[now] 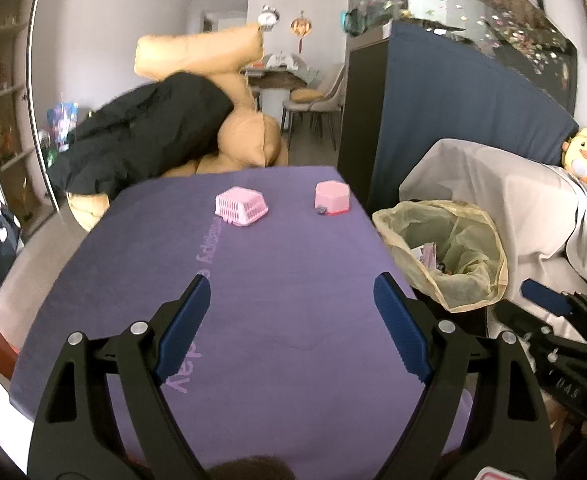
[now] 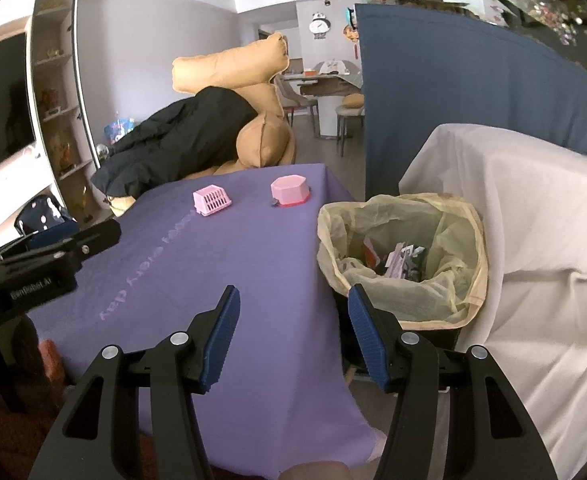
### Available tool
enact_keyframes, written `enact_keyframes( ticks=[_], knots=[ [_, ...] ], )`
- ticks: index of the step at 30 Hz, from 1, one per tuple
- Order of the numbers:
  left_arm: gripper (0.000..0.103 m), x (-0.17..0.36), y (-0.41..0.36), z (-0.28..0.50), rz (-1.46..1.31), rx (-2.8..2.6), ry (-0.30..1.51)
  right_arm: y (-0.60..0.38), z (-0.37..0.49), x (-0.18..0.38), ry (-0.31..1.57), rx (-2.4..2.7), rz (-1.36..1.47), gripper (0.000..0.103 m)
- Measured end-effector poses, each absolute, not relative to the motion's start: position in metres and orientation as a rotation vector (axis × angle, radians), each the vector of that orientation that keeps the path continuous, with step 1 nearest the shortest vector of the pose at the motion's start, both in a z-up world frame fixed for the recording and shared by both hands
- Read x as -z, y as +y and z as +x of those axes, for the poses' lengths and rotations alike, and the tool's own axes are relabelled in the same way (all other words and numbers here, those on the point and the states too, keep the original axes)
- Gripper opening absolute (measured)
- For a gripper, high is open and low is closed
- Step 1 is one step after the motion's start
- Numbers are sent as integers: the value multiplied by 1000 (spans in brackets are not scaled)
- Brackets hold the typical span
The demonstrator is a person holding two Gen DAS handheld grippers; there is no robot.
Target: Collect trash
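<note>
A bin lined with a yellow bag (image 1: 445,252) (image 2: 405,256) stands at the right edge of the purple-covered table (image 1: 277,280) (image 2: 229,264). Several pieces of trash (image 2: 397,262) lie inside it. My left gripper (image 1: 289,292) is open and empty above the near part of the table. My right gripper (image 2: 293,304) is open and empty over the table's right edge, just short of the bin. In the left wrist view the right gripper (image 1: 549,300) shows at the far right; in the right wrist view the left gripper (image 2: 73,236) shows at the left.
A pink slotted basket (image 1: 240,206) (image 2: 212,201) and a pink octagonal box (image 1: 332,197) (image 2: 290,191) sit at the far end of the table. A white-draped seat (image 2: 513,240) is right of the bin. A tan sofa with a black coat (image 1: 153,132) and a blue partition (image 1: 453,120) stand behind.
</note>
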State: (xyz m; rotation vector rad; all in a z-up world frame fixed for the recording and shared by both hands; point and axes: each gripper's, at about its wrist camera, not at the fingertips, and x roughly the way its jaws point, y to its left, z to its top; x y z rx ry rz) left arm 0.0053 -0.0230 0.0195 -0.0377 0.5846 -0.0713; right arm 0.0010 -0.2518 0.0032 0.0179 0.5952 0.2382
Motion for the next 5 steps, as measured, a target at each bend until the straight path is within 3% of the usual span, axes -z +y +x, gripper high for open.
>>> enact_keyframes(
  ticks=[5],
  knots=[
    [80,-20,106,6,-141,-218,594,-359,35,-7,593,-34,115,53]
  ],
)
